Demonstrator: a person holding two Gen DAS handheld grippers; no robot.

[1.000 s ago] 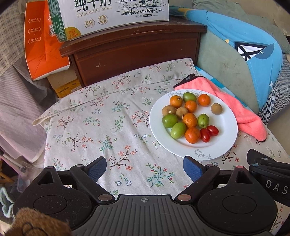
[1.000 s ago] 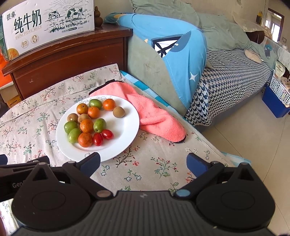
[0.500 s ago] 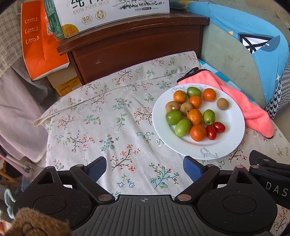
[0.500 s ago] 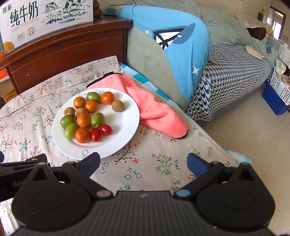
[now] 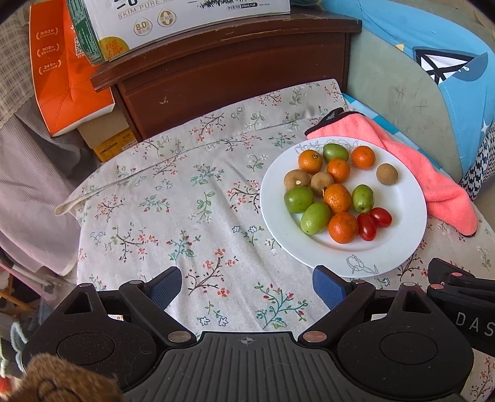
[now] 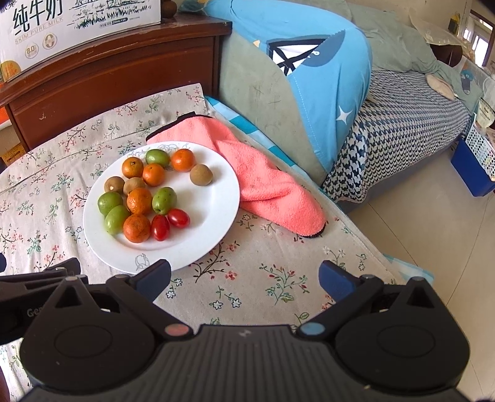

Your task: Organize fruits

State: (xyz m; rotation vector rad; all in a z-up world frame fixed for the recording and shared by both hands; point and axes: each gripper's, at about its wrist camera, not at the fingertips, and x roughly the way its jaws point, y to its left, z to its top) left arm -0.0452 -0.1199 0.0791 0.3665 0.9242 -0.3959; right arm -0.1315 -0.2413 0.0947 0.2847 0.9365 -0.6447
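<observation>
A white plate (image 5: 399, 247) (image 6: 210, 228) on the flowered tablecloth holds several small oranges (image 5: 342, 227) (image 6: 136, 228), green fruits (image 5: 315, 218) (image 6: 116, 219), brown round fruits (image 5: 387, 174) (image 6: 201, 174) and two red cherry tomatoes (image 5: 367, 226) (image 6: 160, 227). My left gripper (image 5: 247, 286) hovers open over the cloth, left of and nearer than the plate, nothing between its blue pads. My right gripper (image 6: 244, 276) is also open and empty, over the cloth at the plate's near right edge.
A pink towel (image 5: 433, 179) (image 6: 266, 185) lies beside the plate, partly under its far rim. A dark wooden cabinet (image 5: 235, 74) with a milk carton box (image 5: 173, 18) stands behind. A bed with blue cover (image 6: 309, 62) is to the right, floor (image 6: 433, 235) beyond the table edge.
Both views have tilted slightly downward, so the plate and cloth sit a little higher in frame. Fruits have not moved. Both grippers stay open.
</observation>
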